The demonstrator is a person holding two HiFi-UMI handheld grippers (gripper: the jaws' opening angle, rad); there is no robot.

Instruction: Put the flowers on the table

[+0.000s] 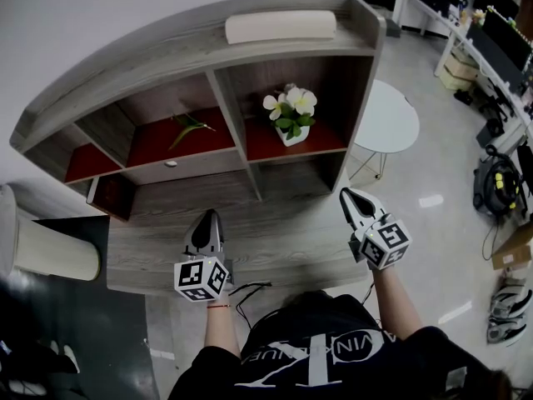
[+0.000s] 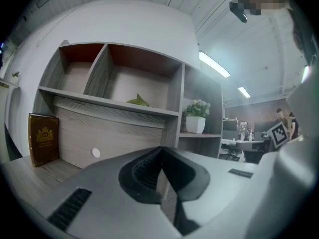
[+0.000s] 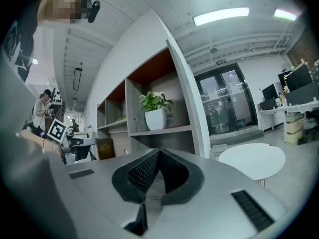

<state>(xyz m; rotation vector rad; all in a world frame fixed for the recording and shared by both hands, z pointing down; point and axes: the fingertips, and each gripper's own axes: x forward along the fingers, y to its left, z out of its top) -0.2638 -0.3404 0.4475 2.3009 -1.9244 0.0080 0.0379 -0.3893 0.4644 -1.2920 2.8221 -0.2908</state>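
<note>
The flowers are a small plant with white blooms in a white pot (image 1: 289,115), upright in the right-hand compartment of the wooden shelf unit (image 1: 225,98). The same pot (image 2: 196,117) shows right of centre in the left gripper view, and the pot (image 3: 155,112) sits straight ahead in the right gripper view. My left gripper (image 1: 206,220) hovers over the grey wooden desk top (image 1: 275,232), shut and holding nothing. My right gripper (image 1: 346,195) is further right, below the flower compartment, jaws together and empty. Both point level toward the shelves.
A loose green leaf (image 1: 190,126) lies in the middle compartment. A brown book (image 2: 43,138) stands at the desk's left end. A cream cushion (image 1: 281,25) rests on top of the unit. A round white table (image 1: 387,117) stands to the right, and a white bin (image 1: 50,252) to the left.
</note>
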